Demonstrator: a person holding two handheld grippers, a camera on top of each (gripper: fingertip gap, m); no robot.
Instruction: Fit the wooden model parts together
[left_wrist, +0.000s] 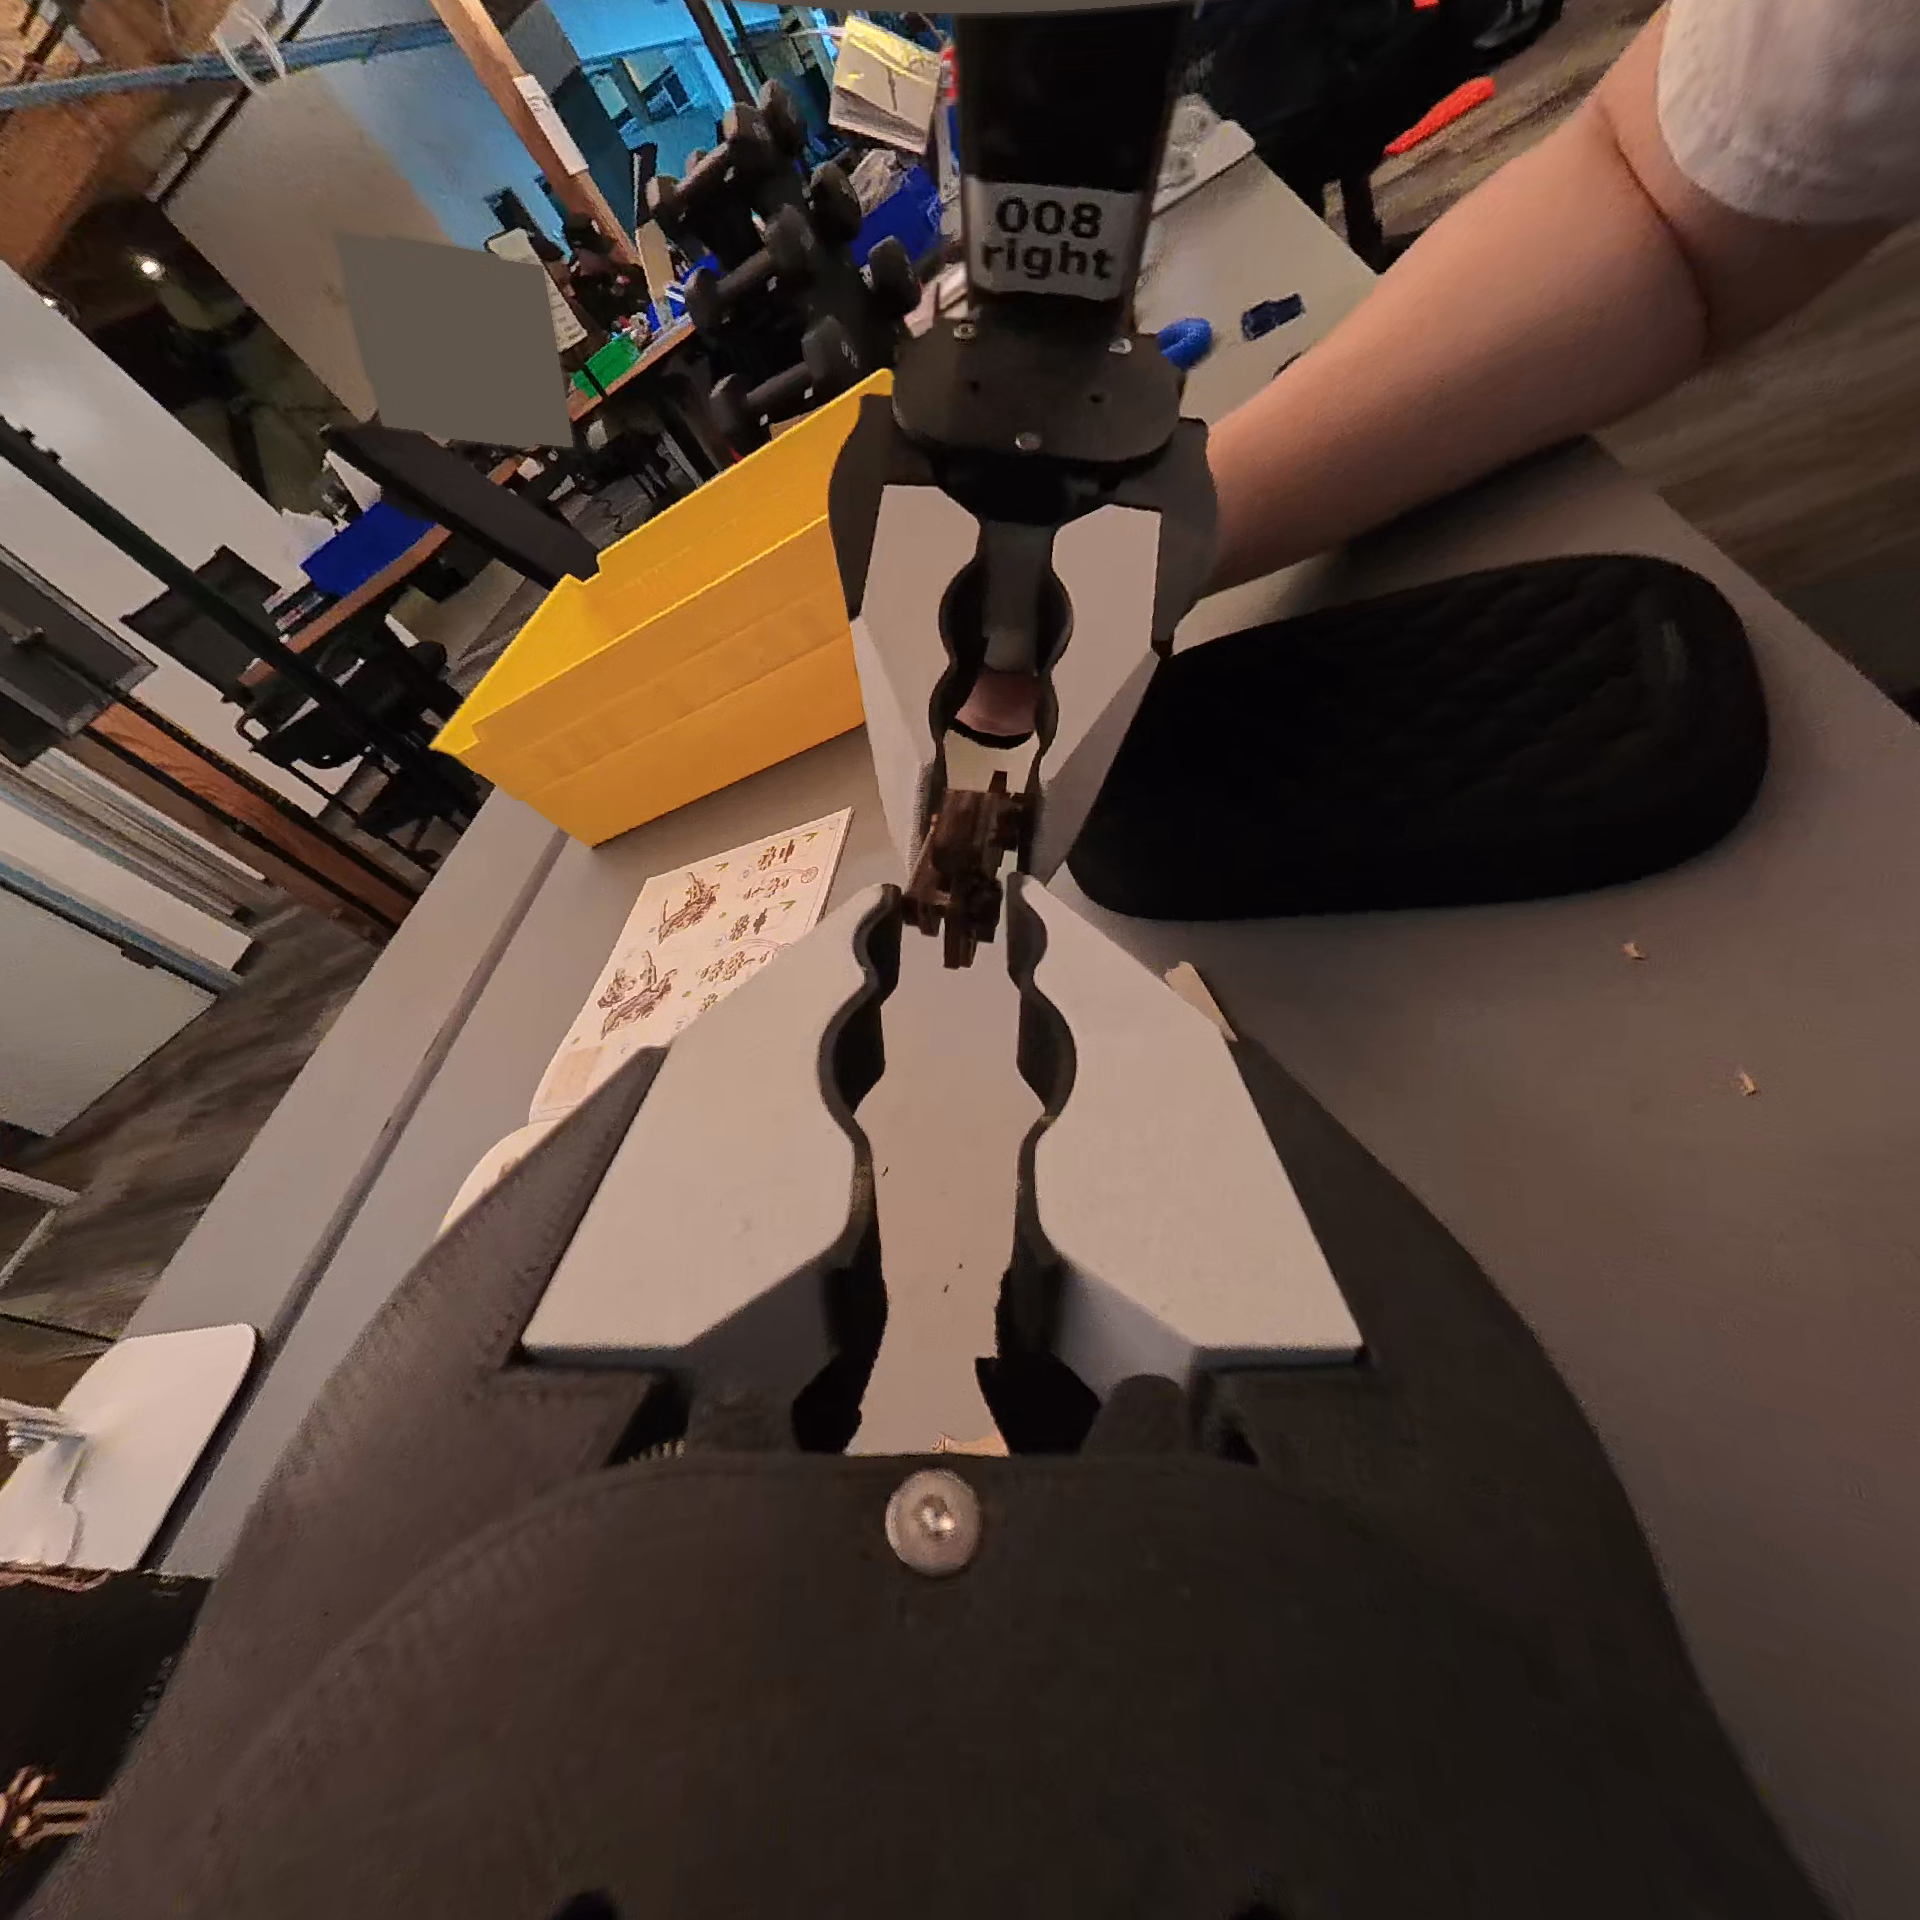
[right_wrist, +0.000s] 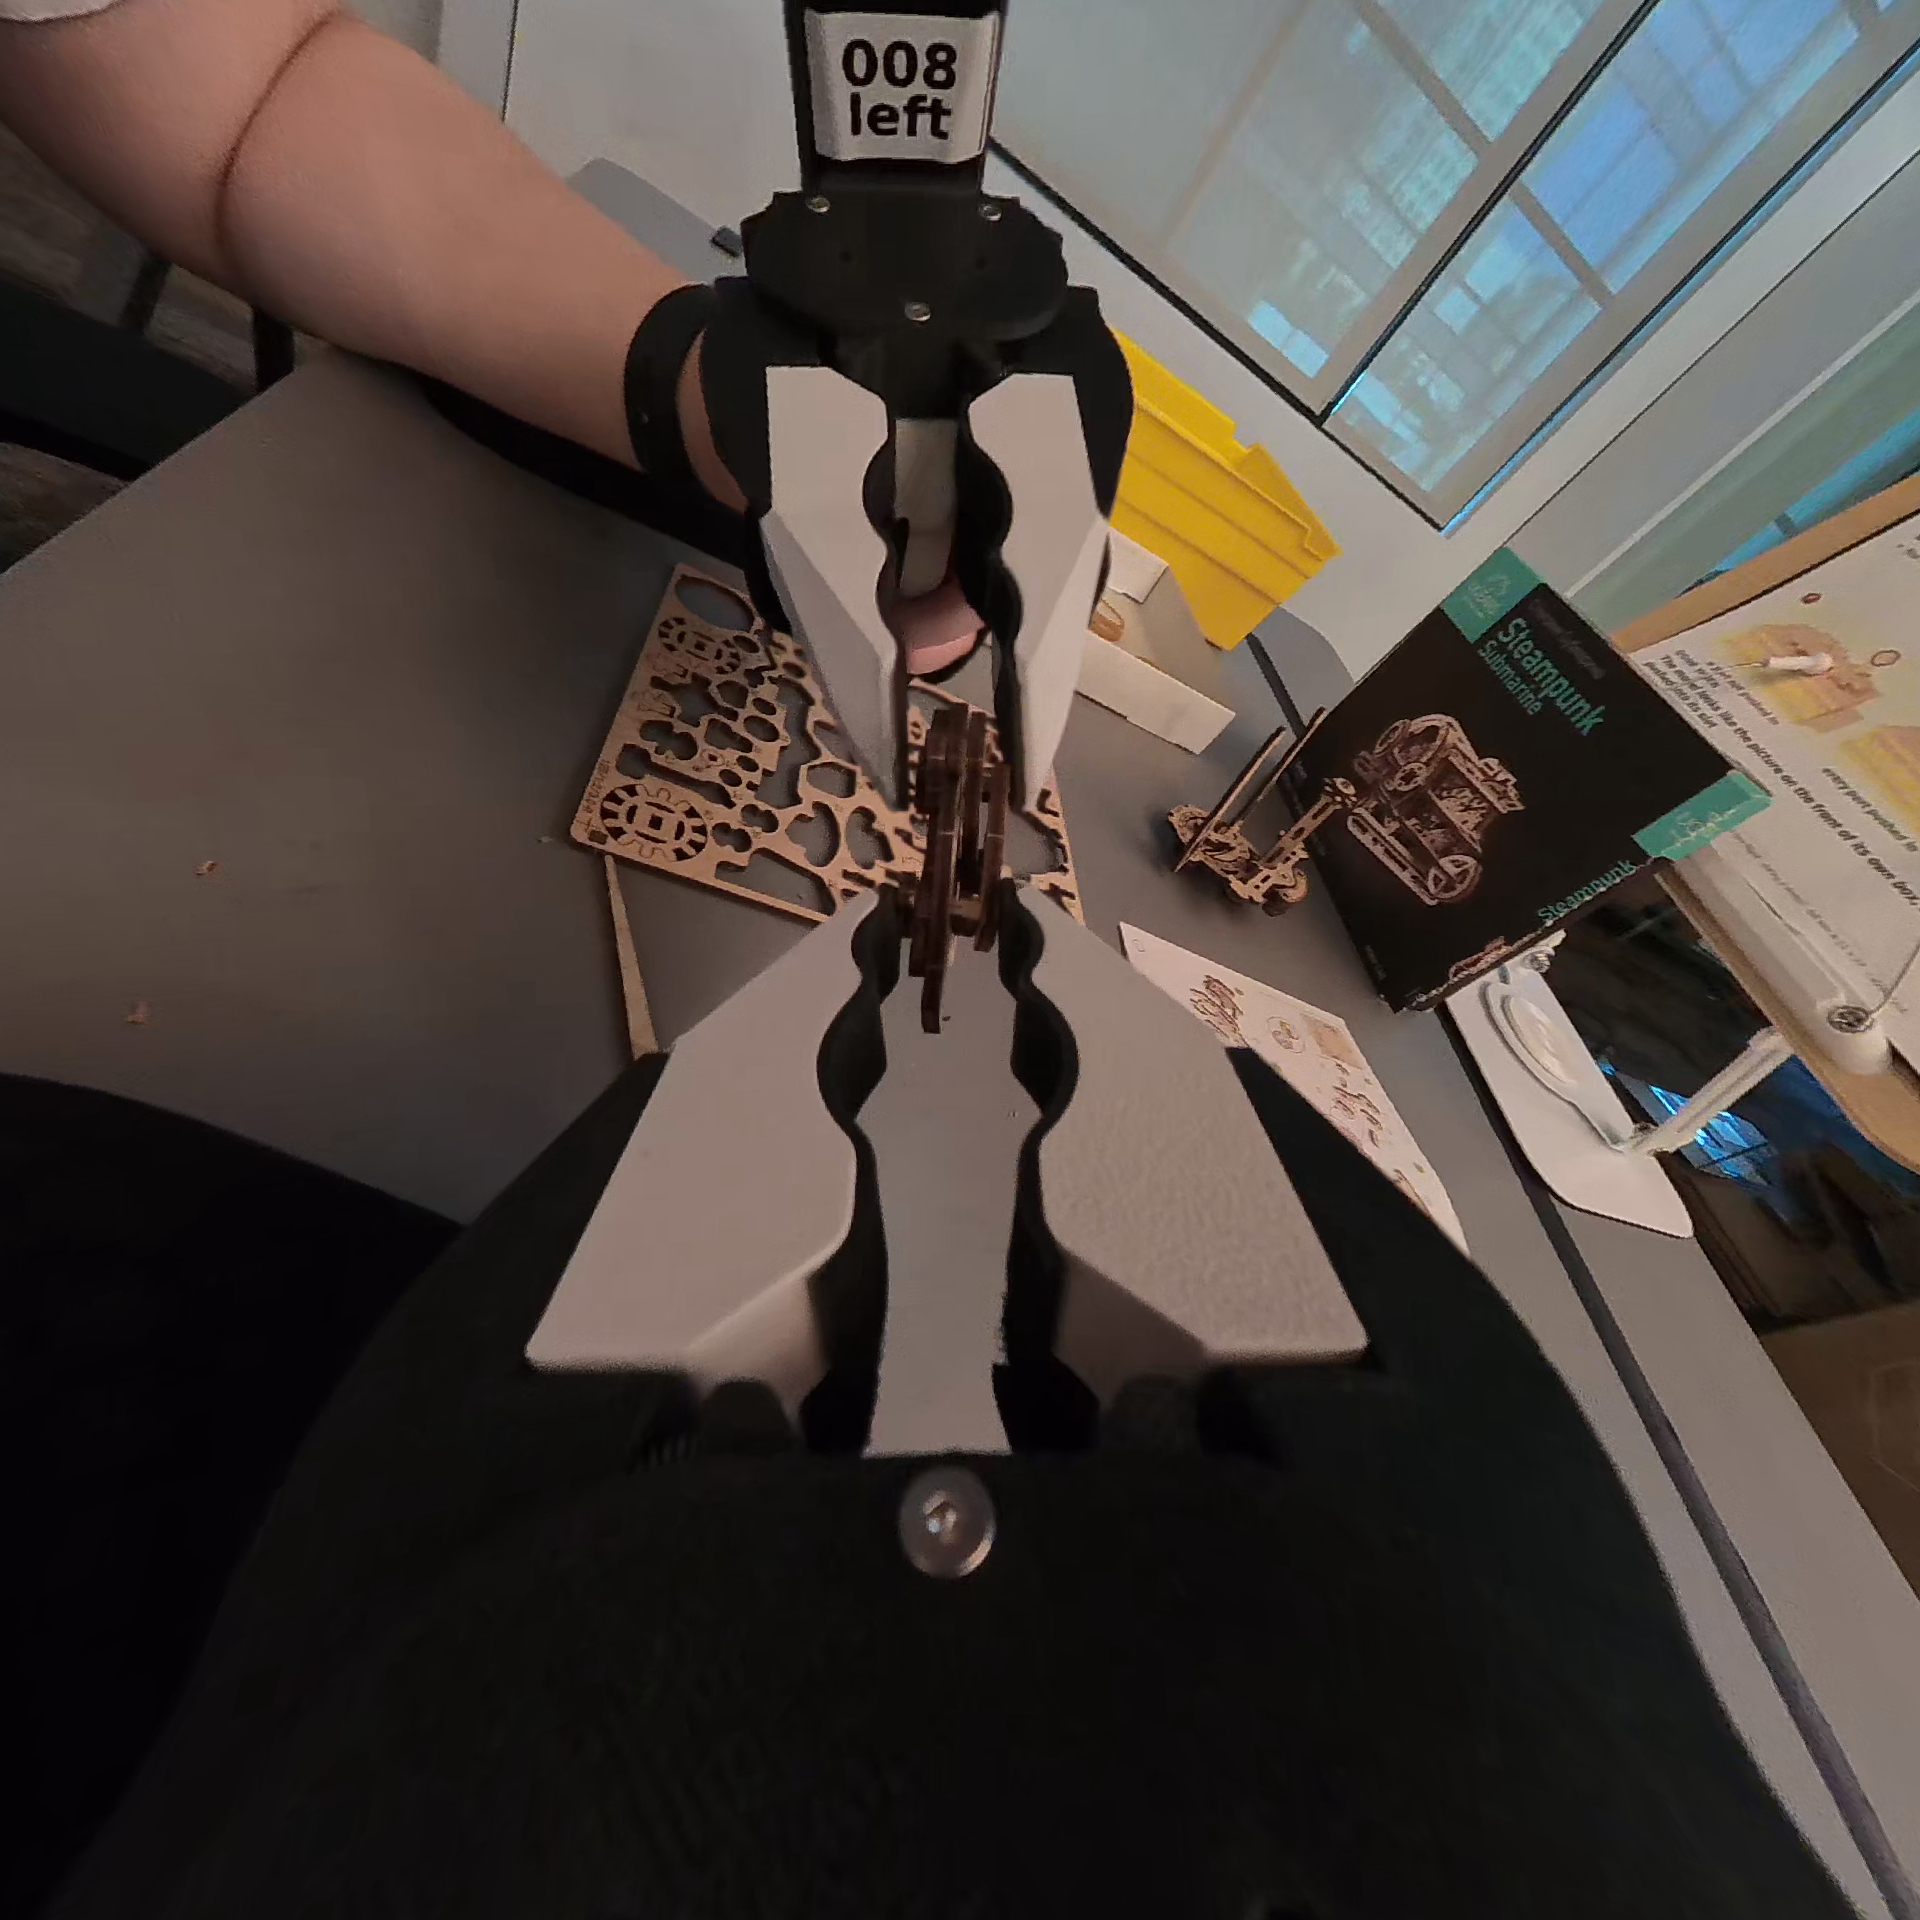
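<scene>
Dark brown wooden model parts (right_wrist: 951, 862), yellow bin (left_wrist: 675, 644), grey table (left_wrist: 1507, 1091).

Each view is taken from just behind its own hand-held gripper, looking forward along the fingers and down at the grey surface (left_wrist: 1558, 1195). The two cameras are pointed at each other at close range: the right hand-held gripper (left_wrist: 982, 831) is seen at 12 o'clock in the left wrist view, the left hand-held gripper (right_wrist: 956, 769) likewise in the right. The wooden model (left_wrist: 961, 878) between the tips and the yellow bin (left_wrist: 686, 644) are shared by both.
</scene>
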